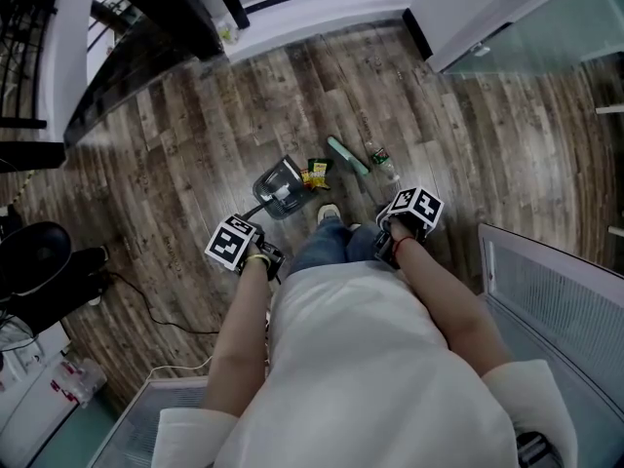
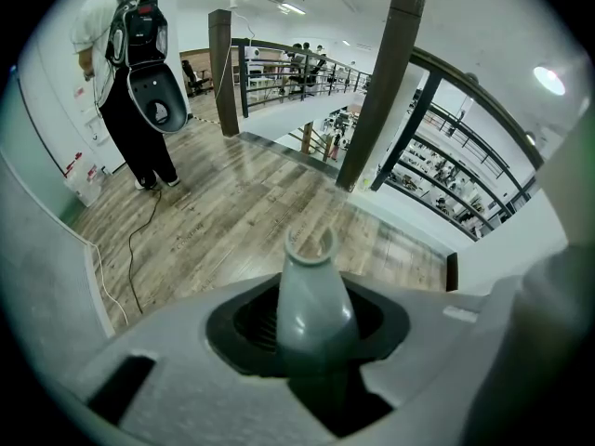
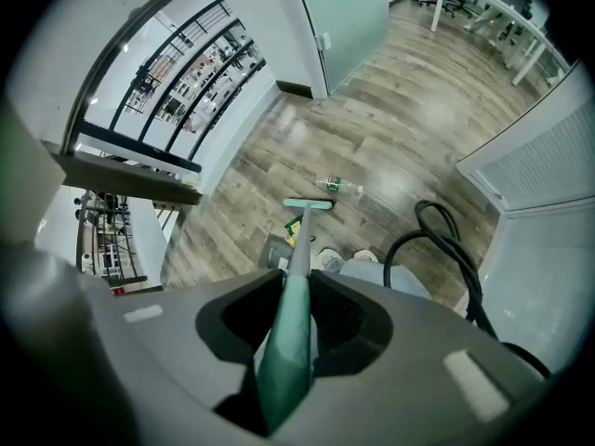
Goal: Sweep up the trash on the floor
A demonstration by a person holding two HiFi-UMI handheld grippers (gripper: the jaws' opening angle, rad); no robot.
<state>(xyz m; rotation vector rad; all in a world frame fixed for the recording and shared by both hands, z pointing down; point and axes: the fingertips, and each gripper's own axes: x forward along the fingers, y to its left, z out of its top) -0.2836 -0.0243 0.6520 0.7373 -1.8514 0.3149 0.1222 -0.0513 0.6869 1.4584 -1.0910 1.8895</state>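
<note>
A dark grey dustpan (image 1: 281,187) stands on the wood floor with a white scrap in it. Its grey handle (image 2: 311,291) sits between the jaws of my left gripper (image 1: 244,247), which is shut on it. My right gripper (image 1: 409,214) is shut on the green broom handle (image 3: 288,342). The broom's green head (image 1: 348,155) rests on the floor to the right of the dustpan. Yellow wrappers (image 1: 316,174) lie between the broom head and the dustpan. A clear plastic bottle (image 1: 382,160) lies just right of the broom head; in the right gripper view the bottle (image 3: 339,186) is just beyond the head (image 3: 308,204).
A person with a backpack (image 2: 130,72) stands at the far left beside a floor cable (image 2: 135,240). A dark post (image 2: 376,91) and a railing edge the floor ahead. A black hose (image 3: 446,249) loops near my feet. A white cabinet (image 1: 556,291) stands at my right.
</note>
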